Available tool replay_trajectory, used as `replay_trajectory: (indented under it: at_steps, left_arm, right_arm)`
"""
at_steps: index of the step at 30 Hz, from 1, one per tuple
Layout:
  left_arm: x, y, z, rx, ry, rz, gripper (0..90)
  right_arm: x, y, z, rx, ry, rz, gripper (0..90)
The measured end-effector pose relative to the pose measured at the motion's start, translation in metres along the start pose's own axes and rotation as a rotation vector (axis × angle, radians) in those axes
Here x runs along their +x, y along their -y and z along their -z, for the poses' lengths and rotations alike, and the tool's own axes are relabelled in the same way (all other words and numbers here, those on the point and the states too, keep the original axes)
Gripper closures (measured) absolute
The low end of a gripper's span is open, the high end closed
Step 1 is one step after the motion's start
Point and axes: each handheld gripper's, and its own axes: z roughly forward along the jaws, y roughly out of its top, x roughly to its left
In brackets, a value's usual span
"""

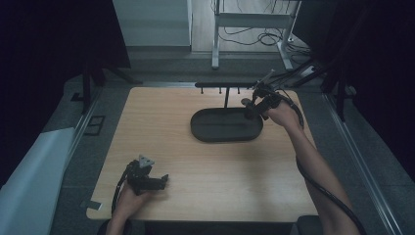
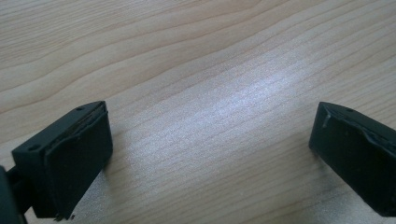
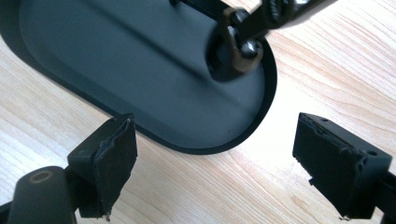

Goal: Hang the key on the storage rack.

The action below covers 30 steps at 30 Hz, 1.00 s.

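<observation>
Both grippers hold nothing, jaws spread wide: left gripper over bare table, right gripper above the dark oval tray.

In the right gripper view the dark oval shallow tray is cut off at the top & left edges, and the black upright post w/ metal fittings standing in it runs out of the top edge, blurred. In the high view the small pegs under the black horizontal bar are too small to tell apart from hooks, and the right gripper covers the tray's far right rim. The left gripper has both jaws cut off at the bottom of the left gripper view.
</observation>
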Motion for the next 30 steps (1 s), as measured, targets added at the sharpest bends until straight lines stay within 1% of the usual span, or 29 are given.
replay_trajectory:
  at_steps: [5, 12, 15, 16, 18, 21, 24, 26, 30]
  left_arm:
    - [0.0, 0.0, 0.0, 0.0, 0.0, 0.0, 0.0]
    - [0.0, 0.0, 0.0, 0.001, 0.0, -0.001, 0.0]
    - [0.0, 0.0, 0.0, 0.002, 0.0, -0.002, 0.0]
    - [0.0, 0.0, 0.0, 0.002, 0.0, -0.002, 0.0]
    - [0.0, 0.0, 0.0, 0.002, 0.0, -0.002, 0.0]
    - [0.0, 0.0, 0.0, 0.002, 0.0, -0.002, 0.0]
    - [0.0, 0.0, 0.0, 0.002, 0.0, -0.002, 0.0]
    - [0.0, 0.0, 0.0, 0.002, 0.0, -0.002, 0.0]
    - [0.0, 0.0, 0.0, 0.004, 0.0, -0.002, 0.0]
  right_arm:
    - [0.002, 0.004, 0.002, -0.009, -0.004, 0.011, 13.4]
    - [0.003, 0.015, 0.006, -0.029, -0.017, 0.028, 13.2]
    - [0.004, 0.021, 0.009, -0.04, -0.02, 0.031, 13.1]
    - [0.004, 0.026, 0.011, -0.05, -0.022, 0.03, 13.1]
    - [0.003, 0.027, 0.012, -0.052, -0.025, 0.033, 13.0]
    - [0.003, 0.035, 0.015, -0.059, -0.027, 0.027, 12.6]
    - [0.002, 0.045, 0.017, -0.061, -0.03, 0.029, 11.9]
    - [0.002, 0.047, 0.017, -0.061, -0.031, 0.029, 11.7]
    - [0.001, 0.057, 0.018, -0.057, -0.034, 0.028, 10.4]
